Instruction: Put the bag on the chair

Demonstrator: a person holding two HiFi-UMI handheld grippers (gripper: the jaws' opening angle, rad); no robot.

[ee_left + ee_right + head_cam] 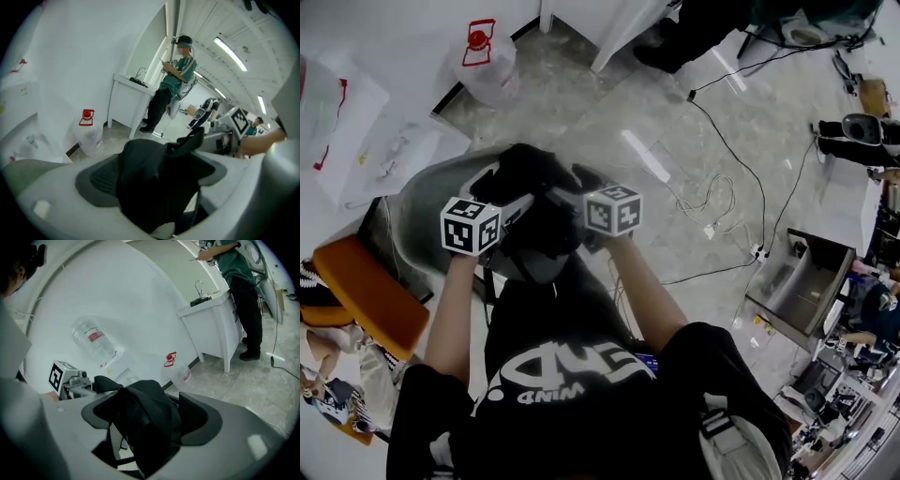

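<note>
A black bag (pixel 530 173) lies over the right part of a grey chair (pixel 412 202) in the head view. Both grippers are at the bag from the near side. My left gripper (pixel 502 202) and right gripper (pixel 581 187) show their marker cubes below it. In the left gripper view the bag (pixel 150 183) bunches between the wide grey jaws, and the dark pads (pixel 96 178) do not press it. The right gripper view shows the same: the bag (pixel 145 423) sags between spread jaws with bare pads (pixel 197 420) beside it. The chair is hidden in both gripper views.
A clear water jug with a red cap (pixel 485 61) stands by the wall. An orange seat (pixel 366 291) is at my left. Cables (pixel 712 187) and a power strip trail over the floor to the right, near a metal box (pixel 806 281). A person in green (pixel 176 75) stands by a white desk (pixel 129 101).
</note>
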